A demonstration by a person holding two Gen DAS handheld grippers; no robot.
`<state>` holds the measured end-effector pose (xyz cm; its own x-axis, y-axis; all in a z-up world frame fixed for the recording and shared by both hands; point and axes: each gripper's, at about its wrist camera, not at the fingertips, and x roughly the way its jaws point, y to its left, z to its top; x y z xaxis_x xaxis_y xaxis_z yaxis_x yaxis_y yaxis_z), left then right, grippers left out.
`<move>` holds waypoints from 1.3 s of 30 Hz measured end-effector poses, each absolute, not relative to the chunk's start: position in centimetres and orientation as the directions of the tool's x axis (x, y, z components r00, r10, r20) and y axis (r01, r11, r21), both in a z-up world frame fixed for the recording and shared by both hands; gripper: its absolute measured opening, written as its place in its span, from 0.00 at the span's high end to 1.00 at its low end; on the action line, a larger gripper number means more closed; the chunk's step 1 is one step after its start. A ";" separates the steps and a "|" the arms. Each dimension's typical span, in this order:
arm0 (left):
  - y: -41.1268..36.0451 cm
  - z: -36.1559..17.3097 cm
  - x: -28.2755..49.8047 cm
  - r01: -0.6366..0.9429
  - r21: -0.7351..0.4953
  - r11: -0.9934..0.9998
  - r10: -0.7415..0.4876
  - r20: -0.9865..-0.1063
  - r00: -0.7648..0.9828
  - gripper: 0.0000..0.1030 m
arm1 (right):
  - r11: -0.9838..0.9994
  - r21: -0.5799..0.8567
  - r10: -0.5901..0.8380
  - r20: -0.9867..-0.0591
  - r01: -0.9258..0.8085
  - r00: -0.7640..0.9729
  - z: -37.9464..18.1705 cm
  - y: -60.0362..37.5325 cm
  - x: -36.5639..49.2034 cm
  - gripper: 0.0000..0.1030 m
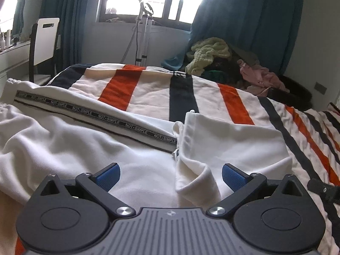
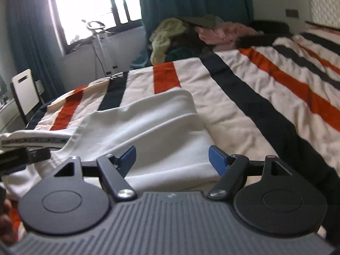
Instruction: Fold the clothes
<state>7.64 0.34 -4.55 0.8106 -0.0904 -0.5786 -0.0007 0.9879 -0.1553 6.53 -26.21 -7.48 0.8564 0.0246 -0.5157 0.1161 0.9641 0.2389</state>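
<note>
White trousers point(image 1: 63, 140) with a black lettered side band point(image 1: 95, 113) lie spread on a striped bedspread point(image 1: 148, 91). A folded-over white part point(image 1: 229, 136) lies on their right side. My left gripper point(image 1: 171, 176) stands open low over the cloth, and a raised fold of white fabric point(image 1: 191, 182) sits between its blue pads point(image 1: 108, 176), untouched by them. In the right wrist view my right gripper point(image 2: 172, 158) is open above the garment's near edge point(image 2: 161, 131), with nothing pressed between its fingers. The left gripper's tip point(image 2: 21, 157) shows at the left edge.
A heap of clothes point(image 1: 212, 55) sits beyond the bed's far edge, by teal curtains point(image 1: 244, 17). A white chair point(image 1: 44, 40) and a garment steamer stand point(image 1: 144, 31) are near the window. Striped bedspread point(image 2: 265, 89) stretches to the right. Part of a hand point(image 2: 6, 212) shows bottom left.
</note>
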 end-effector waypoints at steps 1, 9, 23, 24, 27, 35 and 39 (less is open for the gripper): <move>0.4 -4.5 7.7 -0.007 -0.160 0.987 -0.088 -0.580 0.810 0.00 | 0.960 0.252 0.029 -0.515 0.119 0.857 -7.6 -26.3 6.8 0.26; 0.5 -4.1 8.0 0.032 -0.278 0.960 -0.186 -0.550 0.814 0.02 | 0.933 0.330 0.062 -0.542 0.144 0.838 -8.3 -27.3 7.6 0.26; 0.3 -7.8 10.8 0.003 -0.339 0.941 -0.231 -0.635 0.737 0.71 | 0.915 0.368 0.085 -0.579 0.167 0.811 -9.7 -27.5 9.3 0.26; 0.5 -8.0 10.8 -0.007 -0.345 0.938 -0.230 -0.638 0.735 0.73 | 0.919 0.358 0.079 -0.578 0.165 0.812 -9.8 -27.3 9.4 0.26; 0.9 -7.3 9.5 0.001 -0.372 0.928 -0.248 -0.618 0.746 0.80 | 0.933 0.323 0.066 -0.584 0.157 0.809 -10.0 -26.8 9.7 0.26; -0.4 -7.6 7.5 0.000 -0.270 0.963 -0.189 -0.673 0.715 0.75 | 0.967 0.221 0.036 -0.616 0.128 0.787 -10.7 -25.8 10.3 0.26; -0.4 -7.3 7.4 -0.022 -0.230 0.973 -0.142 -0.670 0.728 0.53 | 0.976 0.179 0.017 -0.624 0.122 0.781 -10.9 -25.3 10.5 0.26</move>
<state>7.40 -0.42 -7.34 0.7283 -0.1416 -0.6704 -0.0223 0.9730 -0.2297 10.47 -25.35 -10.95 0.7814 0.0166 -0.6238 0.1220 0.9763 0.1787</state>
